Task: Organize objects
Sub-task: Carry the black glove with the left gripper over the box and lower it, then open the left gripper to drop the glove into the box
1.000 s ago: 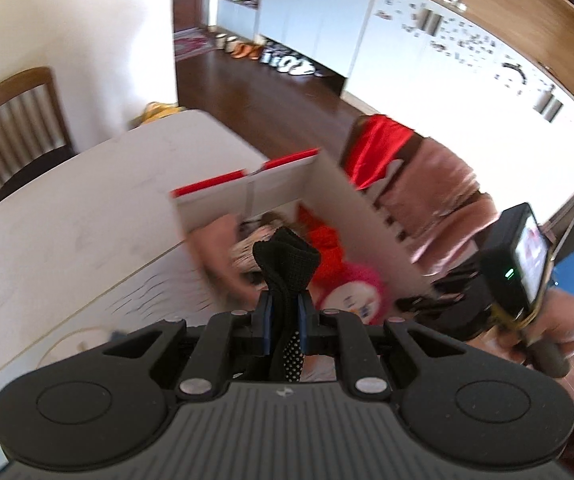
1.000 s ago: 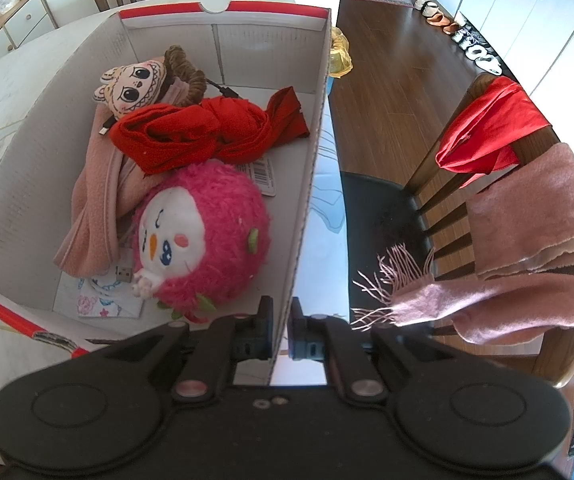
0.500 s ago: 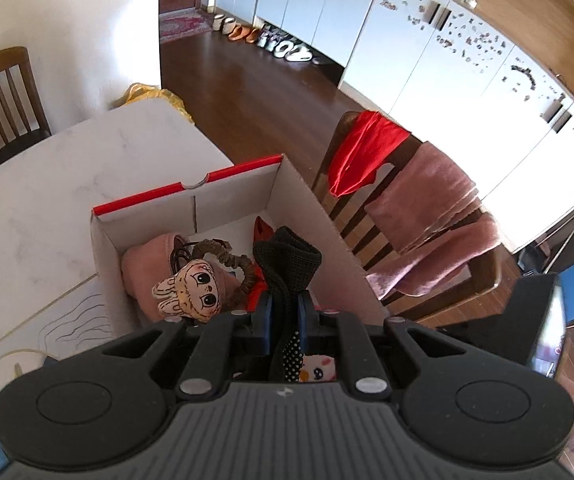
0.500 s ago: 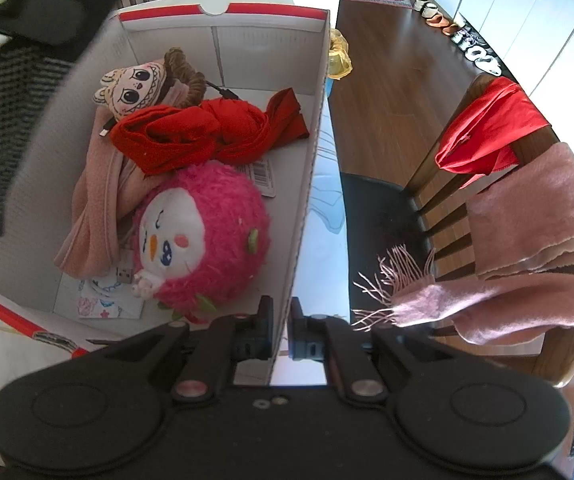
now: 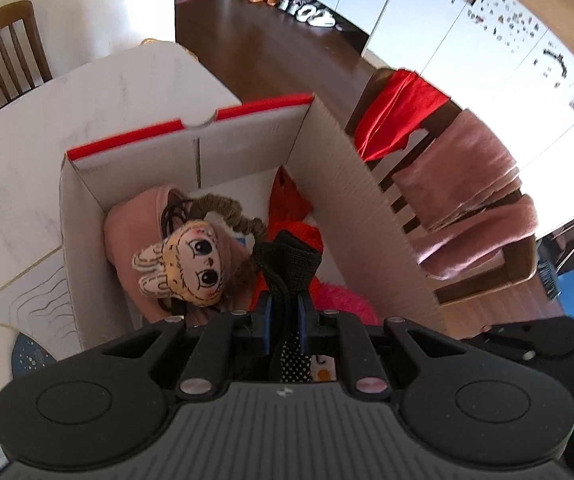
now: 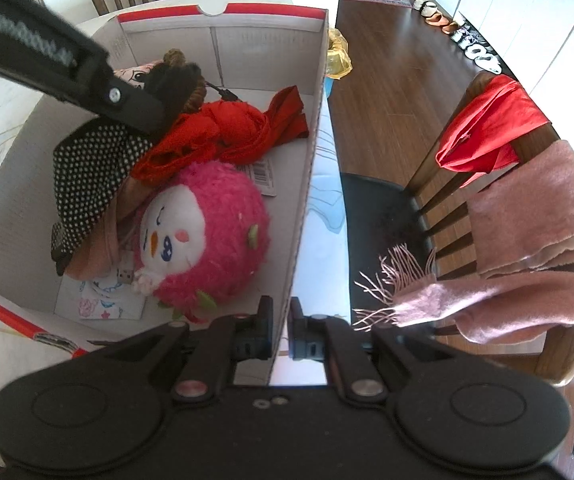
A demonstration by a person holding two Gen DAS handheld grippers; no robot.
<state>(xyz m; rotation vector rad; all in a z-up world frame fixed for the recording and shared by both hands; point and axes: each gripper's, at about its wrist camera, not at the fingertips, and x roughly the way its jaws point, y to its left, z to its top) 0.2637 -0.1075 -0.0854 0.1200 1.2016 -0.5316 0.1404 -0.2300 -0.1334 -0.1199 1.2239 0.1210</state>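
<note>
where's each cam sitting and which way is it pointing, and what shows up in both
Left wrist: on the left gripper, looking steeply down into the cardboard box; its own jaws are shut on a black dotted cloth.
Right wrist: on the right gripper, looking down along the box's right wall, which its jaws clamp; no hand shows.
Shared: the box, the pink plush, the red cloth, the doll, and the chair draped with scarves.
</note>
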